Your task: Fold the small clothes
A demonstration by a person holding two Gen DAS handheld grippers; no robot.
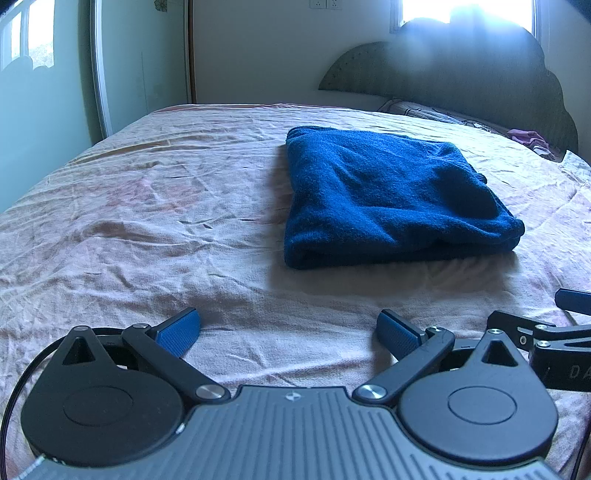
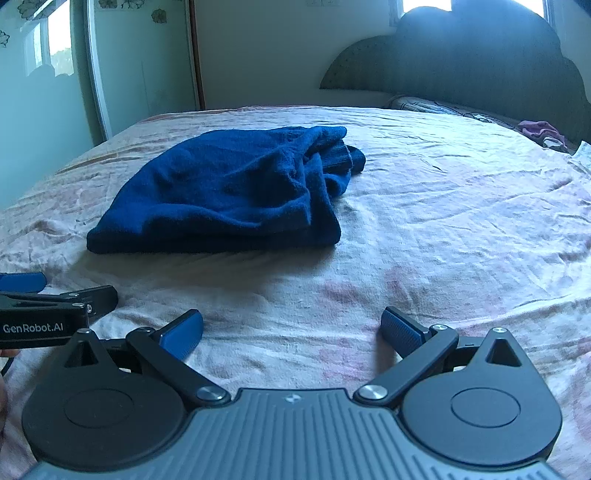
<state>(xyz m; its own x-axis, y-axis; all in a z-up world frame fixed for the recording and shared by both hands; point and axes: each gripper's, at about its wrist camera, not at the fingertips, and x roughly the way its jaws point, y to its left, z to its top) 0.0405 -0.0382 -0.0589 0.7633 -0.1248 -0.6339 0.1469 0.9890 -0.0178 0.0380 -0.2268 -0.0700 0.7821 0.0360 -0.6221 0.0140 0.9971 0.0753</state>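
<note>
Blue sweater [image 1: 388, 195] lies folded into a thick bundle on the pink bed sheet [image 1: 147, 221], short of the dark headboard [image 1: 480, 81]. Nearer than the sweater, the left hand-held gripper [image 1: 288, 332] and right hand-held gripper [image 2: 291, 332] hover side by side, both spread wide, holding nothing.

Black tool [image 1: 288, 332], blue ribbed pads [image 1: 177, 330]

Daylight is pouring in from a blown-out window [image 1: 467, 9] behind the dark scalloped headboard [image 1: 461, 74], spreading hazy glare in the left wrist view. The room is staying dim and blue-tinted. The folded dark blue knitted garment [image 1: 388, 199] is casting a soft shadow forward on the wrinkled pink bedsheet [image 1: 166, 192]. Fisheye distortion is bending edges; corners are darkening.
</note>
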